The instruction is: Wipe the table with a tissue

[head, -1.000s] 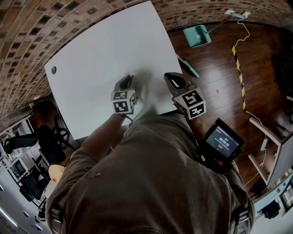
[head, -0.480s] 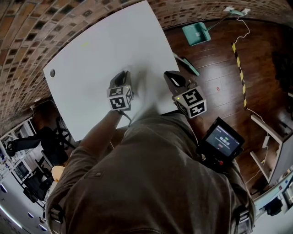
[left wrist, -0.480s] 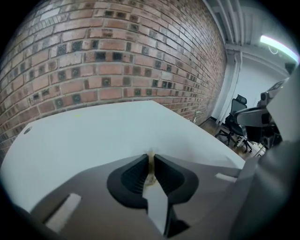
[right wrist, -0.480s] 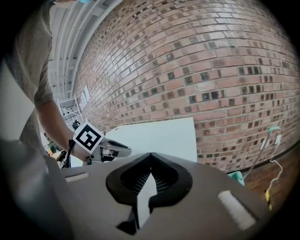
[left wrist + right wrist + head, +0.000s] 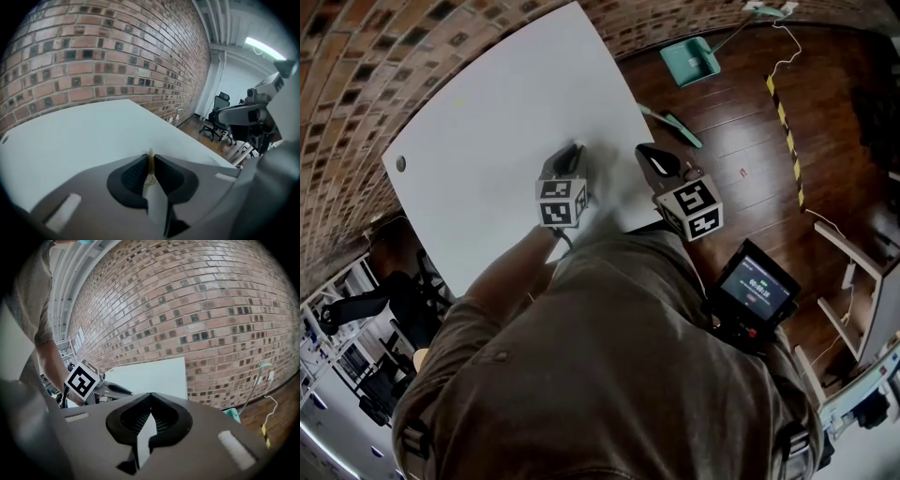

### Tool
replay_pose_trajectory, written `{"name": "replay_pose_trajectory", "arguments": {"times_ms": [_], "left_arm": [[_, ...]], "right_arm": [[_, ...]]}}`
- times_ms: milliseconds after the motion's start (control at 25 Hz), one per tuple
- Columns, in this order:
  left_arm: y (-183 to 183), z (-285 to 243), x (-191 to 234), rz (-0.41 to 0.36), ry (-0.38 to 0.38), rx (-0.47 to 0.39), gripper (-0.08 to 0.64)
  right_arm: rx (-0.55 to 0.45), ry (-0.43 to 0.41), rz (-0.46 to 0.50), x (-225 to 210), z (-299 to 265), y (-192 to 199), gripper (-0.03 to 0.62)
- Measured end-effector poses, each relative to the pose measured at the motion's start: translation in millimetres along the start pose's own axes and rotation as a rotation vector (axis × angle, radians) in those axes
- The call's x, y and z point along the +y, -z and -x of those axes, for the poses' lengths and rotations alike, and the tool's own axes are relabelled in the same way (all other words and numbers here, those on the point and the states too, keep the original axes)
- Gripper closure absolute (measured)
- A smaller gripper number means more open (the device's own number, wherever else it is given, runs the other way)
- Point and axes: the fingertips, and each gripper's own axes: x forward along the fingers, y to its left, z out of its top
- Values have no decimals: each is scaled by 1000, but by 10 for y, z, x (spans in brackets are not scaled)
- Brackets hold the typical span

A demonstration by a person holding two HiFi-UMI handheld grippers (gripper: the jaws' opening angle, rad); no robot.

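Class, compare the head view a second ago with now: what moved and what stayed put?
The left tool, shut on the tissue, slid a little left across the white table, then back right toward the right tool. Nothing was taken or let go. The right tool stayed shut and empty at the table's edge.

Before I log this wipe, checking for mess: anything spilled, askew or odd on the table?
Nothing stands out. No spill shows on the white table; the left gripper is shut on a sliver of tissue.
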Motion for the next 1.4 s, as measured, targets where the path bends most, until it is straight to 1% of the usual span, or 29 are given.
{"name": "replay_pose_trajectory", "arguments": {"times_ms": [80,200,400,600,760,880,1000,1120,1400], "left_arm": [[15,13,-19,5,9,1,518],[49,71,101,29,-12,-6,518],[136,238,481,84,-101,-19,518],[340,534,946,162,-204,-33,518],[467,695,1134,208,-270,-38,518],[551,810,1223,232,-296,-43,518],[618,882,1227,235,-297,-46,518],[650,875,1113,217,-270,-45,518],[809,888,615,145,-123,-22,518]], "right_arm": [[1,-2,-4,39,-11,-21,580],[4,-13,5,124,-57,-30,580],[3,-46,29,265,-119,-54,580],[23,-81,65,475,-192,4,580],[30,-114,84,558,-211,1,580],[27,-131,102,643,-238,-23,580],[40,-142,107,752,-248,5,580],[44,-145,111,836,-245,34,580],[42,-128,105,1017,-192,99,580]]}}
